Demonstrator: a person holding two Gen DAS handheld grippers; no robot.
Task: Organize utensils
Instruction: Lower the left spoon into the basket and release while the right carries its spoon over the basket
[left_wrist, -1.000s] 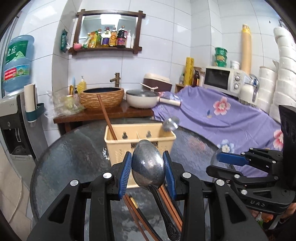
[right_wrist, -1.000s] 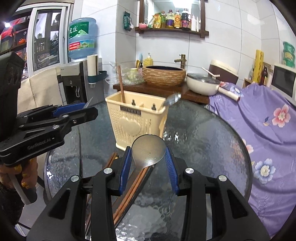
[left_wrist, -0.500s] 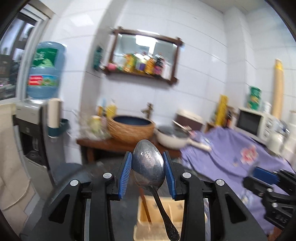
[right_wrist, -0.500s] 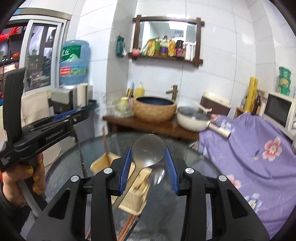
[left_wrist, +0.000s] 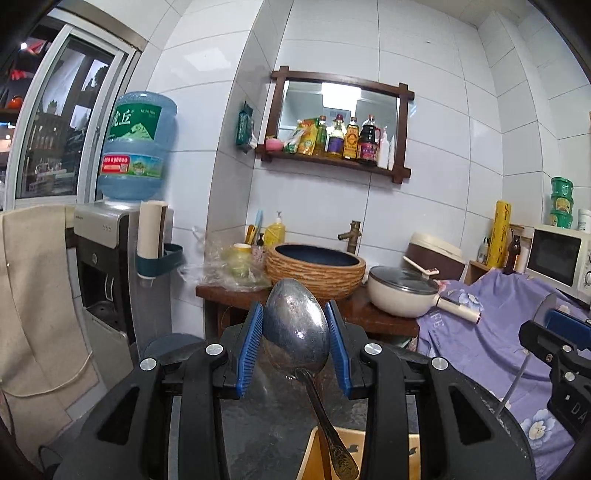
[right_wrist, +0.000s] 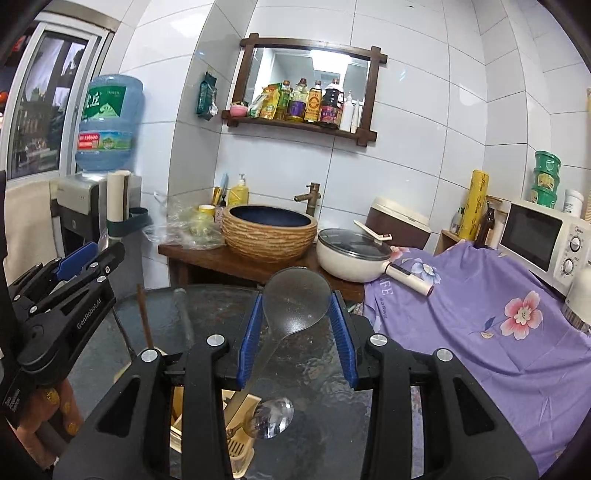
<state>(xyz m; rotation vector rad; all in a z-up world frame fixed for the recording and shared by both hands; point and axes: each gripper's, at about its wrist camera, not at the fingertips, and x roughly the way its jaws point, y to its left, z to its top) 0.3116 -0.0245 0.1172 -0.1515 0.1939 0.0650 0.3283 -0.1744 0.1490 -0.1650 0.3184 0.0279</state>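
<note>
Left gripper (left_wrist: 295, 350) pinches the bowl of a metal spoon (left_wrist: 296, 332) between its blue pads, the bowl standing upright and the handle slanting down toward the lower right. Its handle tip hangs over the open top of the cream utensil holder (left_wrist: 391, 458), whose rim shows at the bottom edge of the left wrist view; whether the tip touches the holder cannot be told. Right gripper (right_wrist: 297, 332) likewise clamps a spoon by its bowl, a pale grey spoon (right_wrist: 295, 299) with its handle running down and to the left toward the same holder (right_wrist: 240, 454).

Seen from the right wrist, the holder stands on the dark glass table (right_wrist: 332, 369), directly below the gripper. One compartment holds another spoon (right_wrist: 271, 417), bowl up and leaning out over the rim toward the right. A brown chopstick (right_wrist: 144, 317) rises from the holder's left side, tilted slightly left. How the compartments are divided is hidden by the gripper body.

At the left of the right wrist view the left gripper (right_wrist: 85, 262) appears from the side, gripped by a person's hand (right_wrist: 55, 417), near the chopstick. The table's far rim curves in front of a wooden bench carrying a woven basin (right_wrist: 269, 232) and a lidded cream pan (right_wrist: 351, 254). To the right, a purple floral cloth (right_wrist: 480, 314) runs along the table's edge. The glass between the holder and the far rim lies bare
</note>
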